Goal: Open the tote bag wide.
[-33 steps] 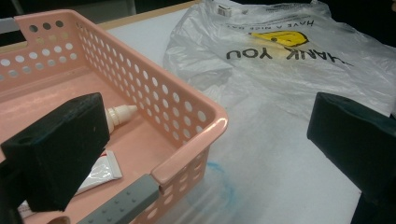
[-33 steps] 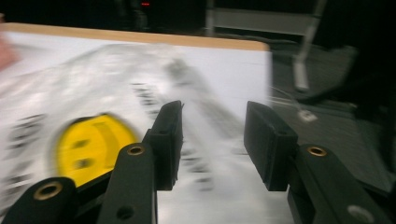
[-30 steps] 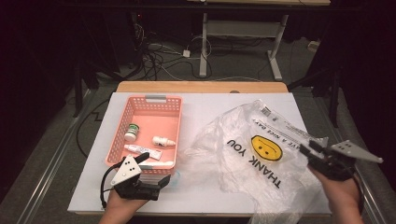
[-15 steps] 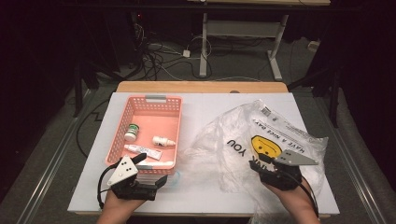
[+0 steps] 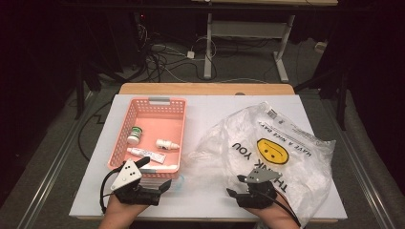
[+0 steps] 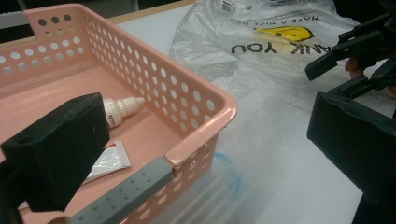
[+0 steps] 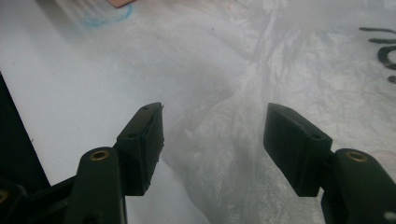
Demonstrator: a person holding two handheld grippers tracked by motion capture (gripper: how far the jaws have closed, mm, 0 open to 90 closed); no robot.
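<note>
Right hand-held gripper [image 5: 237,186] low at near edge of plastic bag [image 5: 272,152], jaws just been opening, now moderately wide; a raised fold of bag film sits between pads [image 7: 144,140], not pinched. Left hand-held gripper [image 5: 160,179] parked at near right corner of pink basket [image 5: 143,106], jaws wide apart, gripping nothing; one pad over basket interior, other outside the rim.

Bag lying crumpled and flat on right half of white worktop [image 5: 210,112], smiley print up, just beside basket.

Risks from here:
- thin slick film: closing on too shallow a fold probably slips out, or grabs both layers and keeps mouth shut
- pulling bag left likely drags it into basket corner
- left jaws straddling basket wall: any closing or lift there could tip basket and spill contents

Containers:
- basket: small white jar with green label [image 5: 135,136], white dropper bottle [image 5: 167,144], flat tube [image 5: 145,153], all lying loose on the floor of it
- bag: contents not discernible, looks empty
</note>
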